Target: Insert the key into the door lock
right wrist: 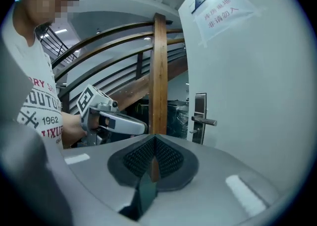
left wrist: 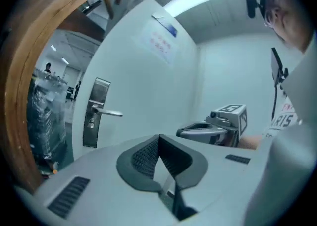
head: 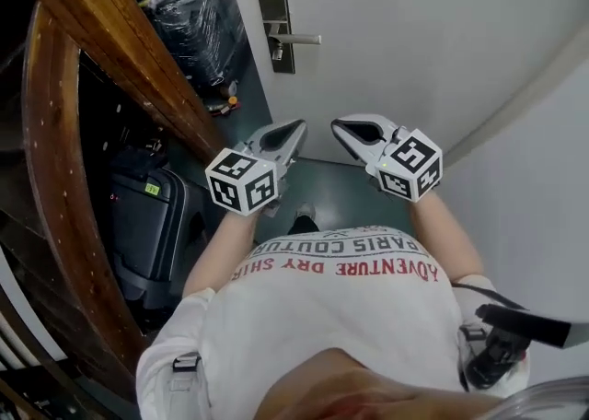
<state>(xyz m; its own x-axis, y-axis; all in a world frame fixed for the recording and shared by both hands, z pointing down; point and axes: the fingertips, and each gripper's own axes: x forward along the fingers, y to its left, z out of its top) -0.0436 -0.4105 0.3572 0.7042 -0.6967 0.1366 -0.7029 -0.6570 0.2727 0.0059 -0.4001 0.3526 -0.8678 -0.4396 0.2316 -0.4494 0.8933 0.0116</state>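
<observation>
The white door [head: 414, 31] stands ahead, with a steel lock plate [head: 275, 27] and a lever handle [head: 299, 40] at its left edge. A small metal piece sits at the keyhole [left wrist: 90, 123] under the lever; whether it is a key I cannot tell. My left gripper [head: 293, 133] and right gripper [head: 345, 130] are held side by side at chest height, short of the door and below and to the right of the lock. Both are shut with nothing between the pads. The left gripper [left wrist: 158, 137] sees its neighbour [left wrist: 190, 132]; the right gripper [right wrist: 154, 138] sees the left one [right wrist: 138, 127].
A curved wooden stair rail [head: 110, 31] runs along the left. Behind it are a plastic-wrapped bundle [head: 189, 13] and a dark case [head: 147, 220]. Small items lie on the floor by the door's foot [head: 225, 100]. A paper notice [left wrist: 161, 41] hangs on the door. A wall [head: 534, 188] closes the right.
</observation>
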